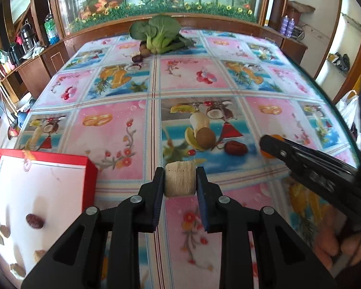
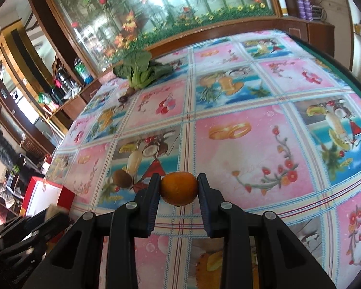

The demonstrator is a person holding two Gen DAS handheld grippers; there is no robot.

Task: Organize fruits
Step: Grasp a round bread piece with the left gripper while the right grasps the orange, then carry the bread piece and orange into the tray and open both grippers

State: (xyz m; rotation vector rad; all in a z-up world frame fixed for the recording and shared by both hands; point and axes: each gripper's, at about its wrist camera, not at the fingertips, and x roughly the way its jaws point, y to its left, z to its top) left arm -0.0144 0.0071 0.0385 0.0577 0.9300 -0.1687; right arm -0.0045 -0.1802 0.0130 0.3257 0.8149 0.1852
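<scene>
Open cloth mid-table; clutter at far edge, near left and near right.

The table (image 1: 122,130) lies bare across its middle and far right, wide room to pass. Far edge: bok choy (image 1: 160,36) with small dark fruits (image 1: 138,56) just beside it. Near left: red box (image 1: 36,192), open top, pieces inside. A red date (image 1: 235,148) and a kiwi (image 1: 205,138) lie just ahead of the left gripper (image 1: 180,180). The right gripper (image 1: 272,147) reaches in from the right near the date, narrowing that side.
</scene>
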